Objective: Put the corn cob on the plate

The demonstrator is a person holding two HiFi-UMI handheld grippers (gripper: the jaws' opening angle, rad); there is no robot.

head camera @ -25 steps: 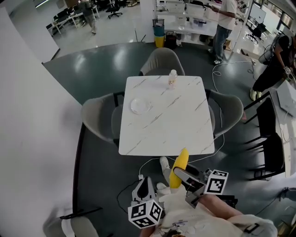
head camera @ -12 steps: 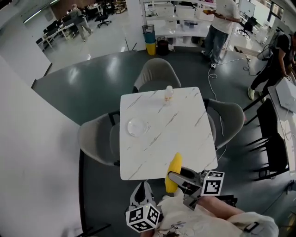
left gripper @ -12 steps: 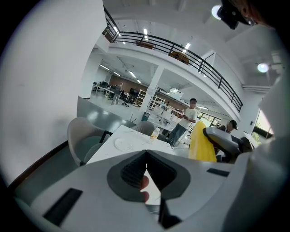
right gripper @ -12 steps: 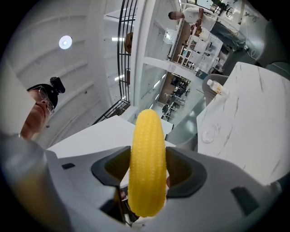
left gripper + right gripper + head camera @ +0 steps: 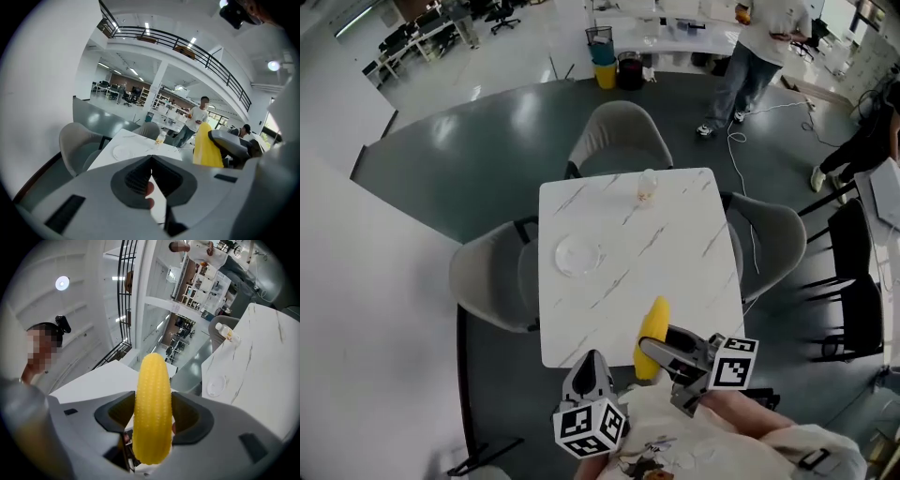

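A yellow corn cob (image 5: 652,330) sticks up from my right gripper (image 5: 656,351), which is shut on it over the near edge of the white marble table (image 5: 675,272). In the right gripper view the corn cob (image 5: 152,404) fills the gap between the jaws of the right gripper (image 5: 152,418). A clear glass plate (image 5: 578,254) lies on the table's left side, far ahead and left of the cob. My left gripper (image 5: 590,364) hangs below the table's near edge, and in the left gripper view the left gripper (image 5: 151,176) shows its jaws shut with nothing held.
A small bottle (image 5: 648,186) stands near the table's far edge. Grey chairs sit at the left (image 5: 492,277), far (image 5: 619,136) and right (image 5: 769,244) sides. A cable lies on the dark floor, and people stand beyond near desks.
The table has drawn nearer in the head view. The right gripper with the corn cob has gone from off the table's front to above its near edge.
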